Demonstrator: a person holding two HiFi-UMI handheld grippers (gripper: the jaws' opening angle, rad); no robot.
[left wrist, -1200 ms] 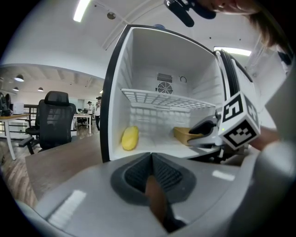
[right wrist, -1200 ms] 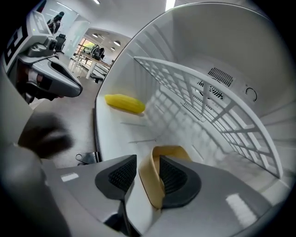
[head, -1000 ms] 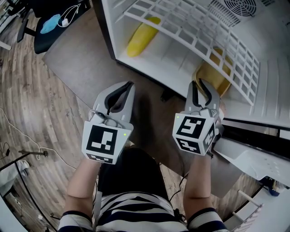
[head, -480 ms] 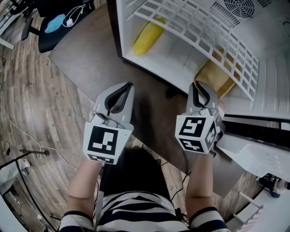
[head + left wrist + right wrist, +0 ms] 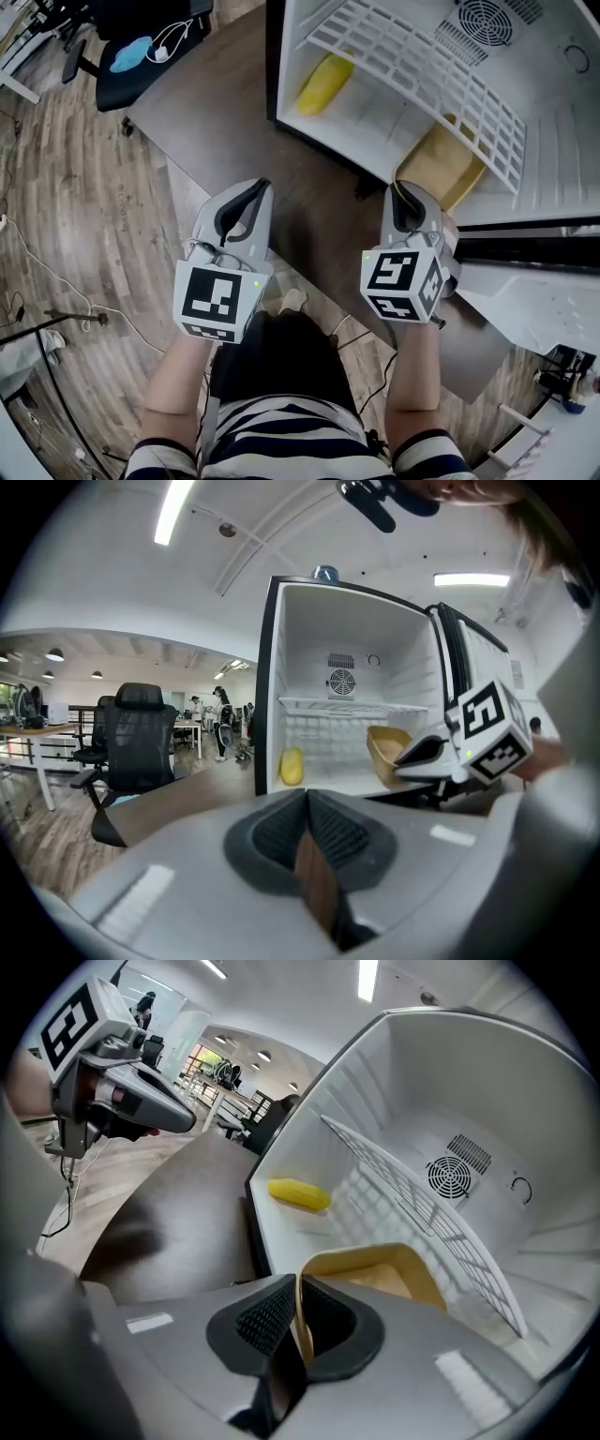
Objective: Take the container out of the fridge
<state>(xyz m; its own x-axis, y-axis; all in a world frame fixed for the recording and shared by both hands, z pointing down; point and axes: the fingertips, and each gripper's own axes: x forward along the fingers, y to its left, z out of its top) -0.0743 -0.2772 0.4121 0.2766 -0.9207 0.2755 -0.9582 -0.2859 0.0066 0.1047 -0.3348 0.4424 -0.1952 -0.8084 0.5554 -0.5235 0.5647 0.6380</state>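
Note:
A tan container (image 5: 452,161) sits on the fridge floor (image 5: 380,122) at its front right, under the wire shelf (image 5: 422,67). My right gripper (image 5: 405,193) has just been closing, and its pads now press on the container's near rim (image 5: 302,1309), one inside and one outside. The container's open bowl (image 5: 380,1277) shows beyond the jaws. My left gripper (image 5: 251,194) hangs shut and empty over the brown surface, left of the fridge opening. In the left gripper view its jaws (image 5: 307,841) meet with nothing between them, and the container (image 5: 386,752) shows inside the fridge.
A yellow cob-shaped thing (image 5: 326,82) lies at the fridge's front left. The open fridge door (image 5: 530,314) stands at the right. A black office chair (image 5: 141,42) and cables (image 5: 56,300) are on the wood floor at the left.
The right jaws, open around the container's rim before, have closed on it. Both grippers have drawn back a little from the fridge. The left gripper stays shut.

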